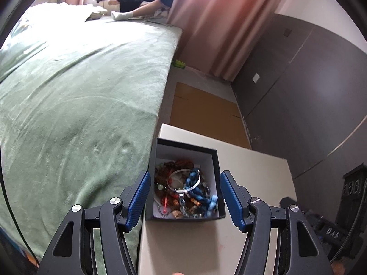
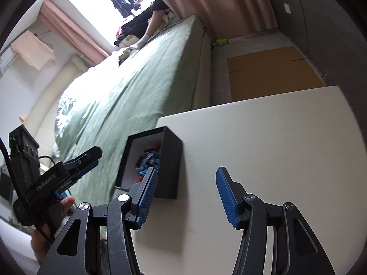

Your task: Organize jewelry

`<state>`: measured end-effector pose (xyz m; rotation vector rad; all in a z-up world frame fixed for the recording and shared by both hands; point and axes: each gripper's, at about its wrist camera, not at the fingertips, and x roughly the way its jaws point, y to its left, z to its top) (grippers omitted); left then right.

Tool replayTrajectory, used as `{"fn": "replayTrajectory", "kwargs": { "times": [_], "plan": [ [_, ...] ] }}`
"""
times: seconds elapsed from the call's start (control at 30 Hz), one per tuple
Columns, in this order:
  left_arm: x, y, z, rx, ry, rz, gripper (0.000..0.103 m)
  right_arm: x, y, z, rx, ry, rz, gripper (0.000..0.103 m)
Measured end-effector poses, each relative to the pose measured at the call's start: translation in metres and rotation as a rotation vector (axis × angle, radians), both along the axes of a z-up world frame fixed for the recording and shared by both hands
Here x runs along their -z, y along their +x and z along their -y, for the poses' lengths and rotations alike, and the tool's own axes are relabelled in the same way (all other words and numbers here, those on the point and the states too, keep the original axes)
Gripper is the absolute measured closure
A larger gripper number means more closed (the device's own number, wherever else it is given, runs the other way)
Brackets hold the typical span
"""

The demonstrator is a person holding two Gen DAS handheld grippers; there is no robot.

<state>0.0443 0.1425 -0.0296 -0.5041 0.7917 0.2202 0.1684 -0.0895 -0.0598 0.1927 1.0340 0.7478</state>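
Observation:
A black box (image 1: 219, 171) with a white lining stands at the left edge of a white table (image 1: 252, 183). It holds a tangle of jewelry: a silver bangle (image 1: 174, 188), a blue braided cord (image 1: 201, 191) and several beads. My left gripper (image 1: 185, 174) hovers open above the box, its blue pads to either side in view and touching nothing. In the right wrist view the box (image 2: 170, 160) sits just beyond the left fingertip, with jewelry (image 2: 149, 158) visible inside. My right gripper (image 2: 187, 171) is open over bare tabletop (image 2: 275, 137) with nothing between its pads.
A bed under a green blanket (image 1: 80, 103) runs along the table's left side. A person's leg in a white sock (image 1: 121, 15) rests at its far end. Flat cardboard (image 1: 206, 110) lies on the floor beyond the table. Dark wall panels (image 1: 298, 80) and pink curtains (image 1: 218, 23) close off the right.

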Motion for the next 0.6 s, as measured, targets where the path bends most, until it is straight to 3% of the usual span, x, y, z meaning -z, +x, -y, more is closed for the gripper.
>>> {"fn": "replayTrajectory", "kwargs": {
  "times": [0.4, 0.43, 0.53, 0.6],
  "plan": [
    [-0.007, -0.014, 0.058, 0.079, 0.097, 0.001, 0.034, -0.025, -0.008, 0.054, 0.114, -0.071, 0.073, 0.043],
    [-0.008, -0.016, 0.063, 0.085, 0.104, 0.005, 0.033, -0.026, -0.010, 0.057, 0.118, -0.074, 0.076, 0.040],
    [-0.012, -0.021, 0.075, 0.092, 0.139, 0.020, 0.013, -0.030, -0.015, 0.065, 0.124, -0.077, 0.085, 0.015],
    [-0.016, -0.025, 0.082, 0.101, 0.156, 0.033, 0.005, -0.034, -0.018, 0.070, 0.125, -0.074, 0.096, 0.009]
  ]
}}
